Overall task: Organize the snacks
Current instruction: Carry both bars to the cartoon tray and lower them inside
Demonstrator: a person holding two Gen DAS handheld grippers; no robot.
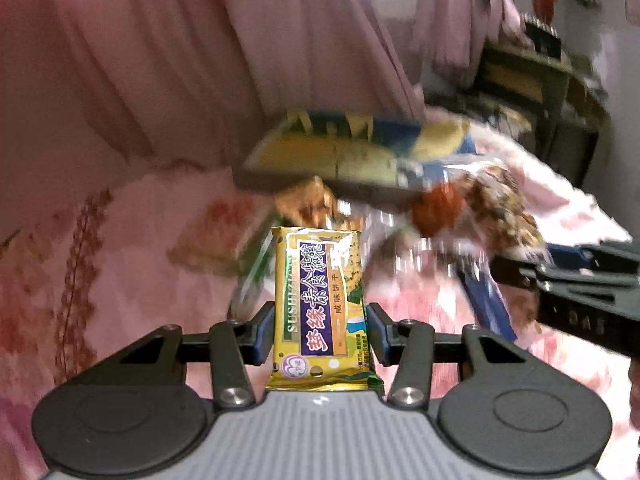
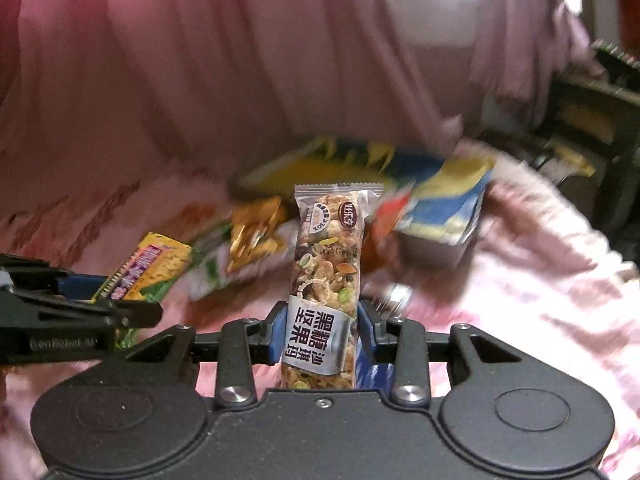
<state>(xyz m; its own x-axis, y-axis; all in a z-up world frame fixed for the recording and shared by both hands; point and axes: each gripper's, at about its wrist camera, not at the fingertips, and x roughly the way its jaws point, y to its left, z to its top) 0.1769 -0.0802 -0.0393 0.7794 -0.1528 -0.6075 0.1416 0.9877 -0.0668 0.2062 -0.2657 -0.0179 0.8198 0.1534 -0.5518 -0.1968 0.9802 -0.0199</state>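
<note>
**A:** Your left gripper (image 1: 320,330) has its jaws pinching the yellow cracker packet (image 1: 318,308), low centre of the left wrist view. Your right gripper (image 2: 322,330) pinches the nut bar (image 2: 326,280) the same way, upright at centre.

**B:** Room to move?

**A:** Pink bedspread (image 2: 540,280) lies open at lower right of the right wrist view. The blue and yellow box (image 1: 340,152) sits mid-frame, its near edge just beyond the loose snack pile (image 2: 248,240).

**B:** Anything unclear?

**A:** The pile is blurred; you can't read those wrappers. The pink curtain (image 1: 160,60) closes off the back.
</note>
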